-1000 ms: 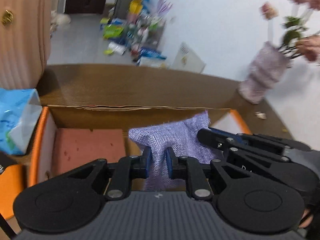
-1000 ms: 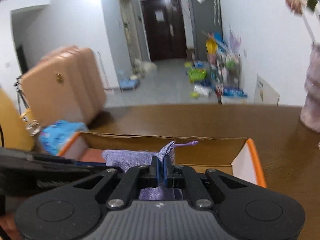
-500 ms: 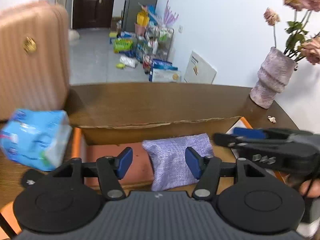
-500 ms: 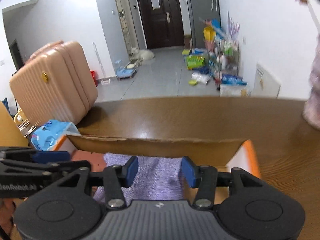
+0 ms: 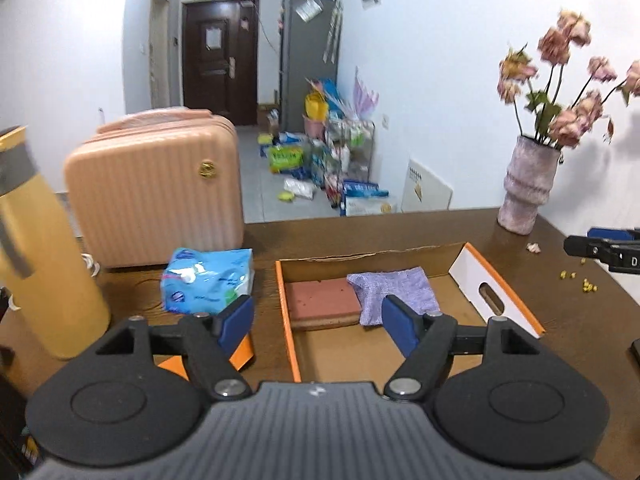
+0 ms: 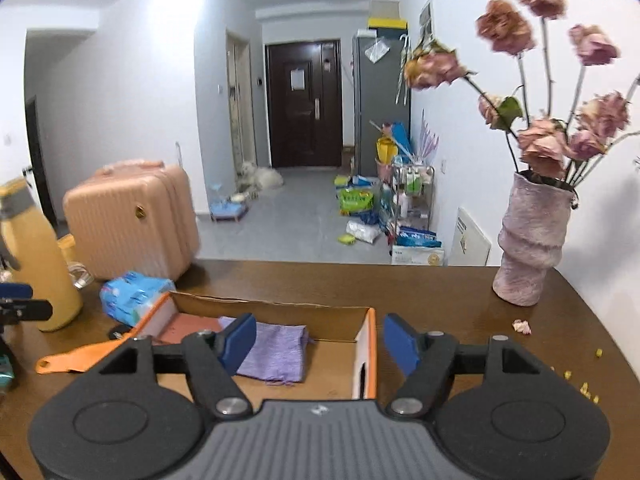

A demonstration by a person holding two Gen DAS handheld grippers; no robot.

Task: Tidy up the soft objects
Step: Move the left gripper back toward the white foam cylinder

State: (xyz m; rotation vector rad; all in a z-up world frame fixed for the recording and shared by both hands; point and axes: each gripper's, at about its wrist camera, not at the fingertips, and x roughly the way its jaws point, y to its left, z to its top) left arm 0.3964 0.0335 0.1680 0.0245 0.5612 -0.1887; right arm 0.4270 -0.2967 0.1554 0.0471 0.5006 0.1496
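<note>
Purple cloth [image 5: 394, 291], a loosely woven rectangle with a frayed, fringed edge, lies flat in the open cardboard box [image 5: 288, 322], its left side overlapping a brick-red slab [image 5: 323, 300] with a pitted, spongy-looking face. The box has raw brown walls inside, a torn top edge along the far wall, orange trim on the rims and a white end panel with an oval hand slot.

I hold my left tool [image 5: 316, 322] above the near end of the box; its jaws have just been opening and now stand well apart, blue pads bare, with nothing between them. My right tool [image 6: 318, 340] hangs over the right end of the box; its jaws too have just been opening and stand wide, gripping nothing, the cloth below and clear of both pads.

On the dark wood-grain tabletop [image 6: 440, 300], left of the box, sits a crinkly blue plastic pack [image 5: 208, 284]. A smooth yellow bottle [image 5: 44, 280] with a grey band stands further left. At the far right corner a ridged, rough pinkish vase [image 6: 528, 240] holds dried pink roses. A ribbed peach suitcase [image 5: 156, 188] stands behind the tabletop.
</note>
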